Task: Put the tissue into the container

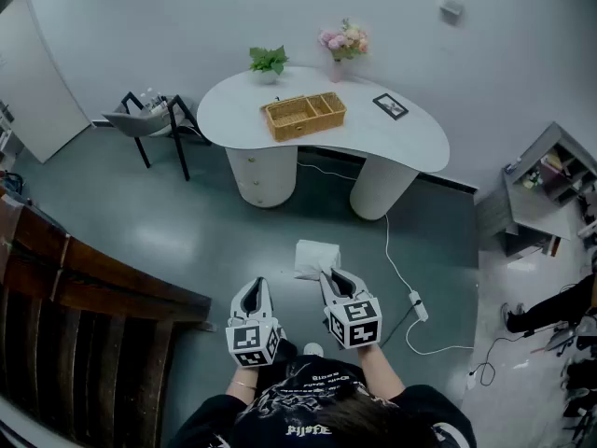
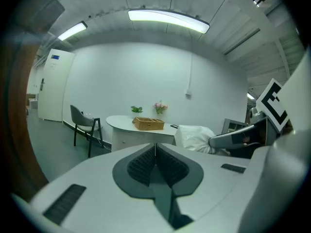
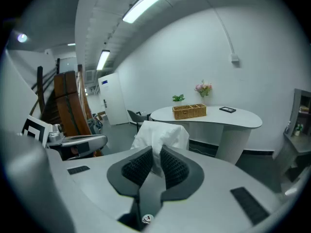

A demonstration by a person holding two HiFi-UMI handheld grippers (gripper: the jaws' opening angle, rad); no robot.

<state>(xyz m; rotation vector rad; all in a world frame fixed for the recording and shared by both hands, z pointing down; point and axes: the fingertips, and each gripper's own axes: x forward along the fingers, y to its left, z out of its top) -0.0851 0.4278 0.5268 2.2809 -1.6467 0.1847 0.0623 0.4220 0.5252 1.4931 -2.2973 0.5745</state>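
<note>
Head view: crumpled white paper tissue gripped by the right claw, likely for carrying to the woven wicker container on the white counter at twelve o'clock. Left gripper view: left claw closed, empty. Right gripper view: pads pinch the tissue's edge.

**Grippers: pose and state**

My left grey two-jaw gripper points forward at waist height, its jaws pressed together with nothing between them. My right grey two-jaw gripper is just beside it, its jaws clamped on a crumpled white tissue. My forearms are drawn in close.
</note>
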